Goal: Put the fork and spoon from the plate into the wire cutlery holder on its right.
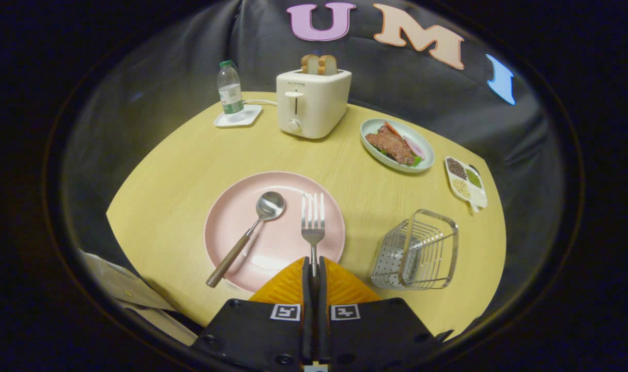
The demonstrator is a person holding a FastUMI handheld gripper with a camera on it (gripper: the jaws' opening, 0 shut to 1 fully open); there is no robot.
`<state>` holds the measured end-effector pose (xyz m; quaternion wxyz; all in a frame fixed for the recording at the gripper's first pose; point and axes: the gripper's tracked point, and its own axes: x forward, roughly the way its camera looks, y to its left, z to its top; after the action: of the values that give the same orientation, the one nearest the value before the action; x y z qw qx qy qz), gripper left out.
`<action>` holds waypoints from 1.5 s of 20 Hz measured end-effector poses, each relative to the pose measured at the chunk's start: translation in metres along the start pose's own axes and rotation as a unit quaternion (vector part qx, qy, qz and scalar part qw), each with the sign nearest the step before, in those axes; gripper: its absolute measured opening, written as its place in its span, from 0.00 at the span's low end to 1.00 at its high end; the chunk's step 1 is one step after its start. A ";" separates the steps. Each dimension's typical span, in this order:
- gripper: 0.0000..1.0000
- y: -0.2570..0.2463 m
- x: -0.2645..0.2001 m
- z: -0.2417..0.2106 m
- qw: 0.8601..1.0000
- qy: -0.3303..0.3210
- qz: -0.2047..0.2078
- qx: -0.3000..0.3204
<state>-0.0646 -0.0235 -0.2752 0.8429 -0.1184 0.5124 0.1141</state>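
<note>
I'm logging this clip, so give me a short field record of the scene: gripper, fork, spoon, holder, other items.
gripper: gripper shut on the fork handle
fork: fork over the pink plate, tines pointing away
spoon: spoon lying on the plate, left of the fork
holder: wire cutlery holder right of the plate, nothing visible inside
other items: toaster, bottle, food dish, seasoning tray

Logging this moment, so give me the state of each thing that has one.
gripper: shut on fork handle
fork: gripped, tines over pink plate
spoon: lying on plate
wire cutlery holder: upright, empty
toaster: bread up
bottle: capped
</note>
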 end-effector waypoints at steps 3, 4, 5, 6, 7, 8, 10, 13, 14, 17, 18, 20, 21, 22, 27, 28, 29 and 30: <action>0.07 -0.018 -0.011 -0.001 1.000 0.002 -0.003 -0.013; 0.08 -0.023 -0.014 -0.001 1.000 0.004 -0.004 -0.015; 0.07 -0.030 -0.018 -0.001 1.000 0.005 -0.007 -0.017; 0.07 -0.038 -0.020 0.000 1.000 0.004 -0.011 -0.019; 0.07 -0.045 -0.022 0.000 1.000 0.004 -0.013 -0.021; 0.07 -0.050 -0.025 0.000 1.000 0.005 -0.014 -0.022; 0.07 -0.066 -0.030 0.002 0.999 0.007 -0.020 -0.033; 0.07 -0.086 -0.036 0.003 0.999 0.012 -0.022 -0.039; 0.07 -0.092 -0.037 0.003 0.999 0.016 -0.022 -0.040; 0.07 -0.112 -0.039 -0.002 0.997 0.033 -0.025 -0.058; 0.07 -0.118 -0.040 -0.005 0.997 0.041 -0.026 -0.067; 0.07 -0.126 -0.039 -0.011 0.995 0.055 -0.024 -0.084; 0.07 -0.129 -0.038 -0.013 0.994 0.061 -0.024 -0.089; 0.07 -0.131 -0.037 -0.016 0.993 0.067 -0.023 -0.092; 0.07 -0.130 -0.029 -0.023 0.991 0.097 -0.009 -0.096; 0.09 -0.130 -0.027 -0.025 0.990 0.103 -0.009 -0.097; 0.09 -0.131 -0.025 -0.025 0.989 0.107 -0.010 -0.099; 0.09 -0.130 -0.024 -0.025 0.989 0.111 -0.008 -0.098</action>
<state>-0.0560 -0.1562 -0.2542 0.7659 -0.2162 0.5883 0.1434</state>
